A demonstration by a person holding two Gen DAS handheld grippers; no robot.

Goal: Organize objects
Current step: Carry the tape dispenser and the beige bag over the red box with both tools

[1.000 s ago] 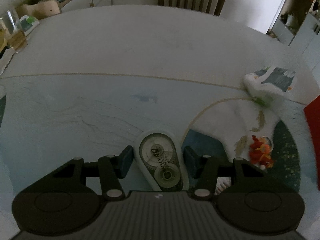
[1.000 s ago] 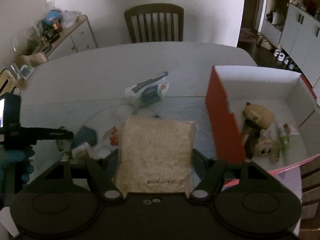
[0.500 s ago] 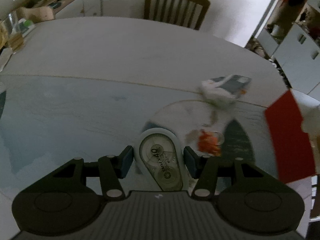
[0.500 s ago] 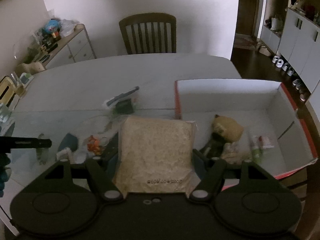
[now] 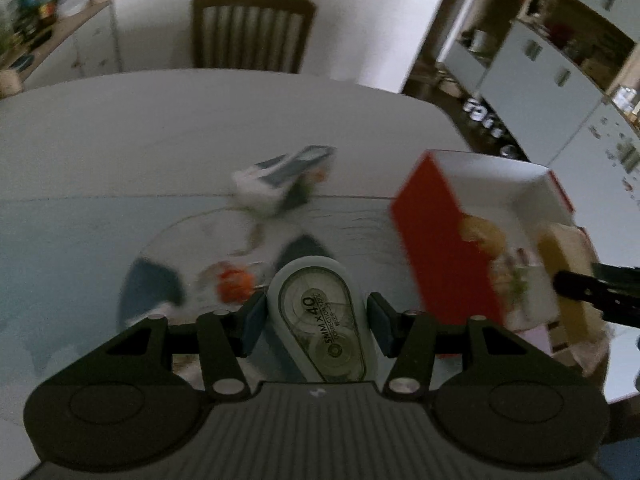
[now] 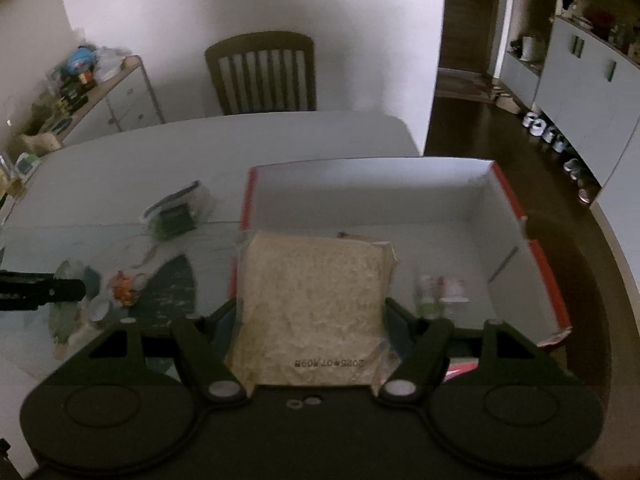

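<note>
over the last second both views swung toward the red box (image 6: 516,208). at the left, the left gripper (image 5: 314,314) stayed clamped on the correction tape (image 5: 320,320), low in its frame, the box now at its right. the right gripper (image 6: 310,320) held the flat packet (image 6: 312,300) over the box's near edge, so both drops looked close.

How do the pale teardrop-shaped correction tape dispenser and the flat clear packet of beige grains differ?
The correction tape dispenser is hard, teardrop-shaped plastic showing inner reels; the packet of grains is a soft rectangular bag. The dispenser is narrower between its fingers than the packet. The left gripper holds the dispenser, the right gripper the packet.
</note>
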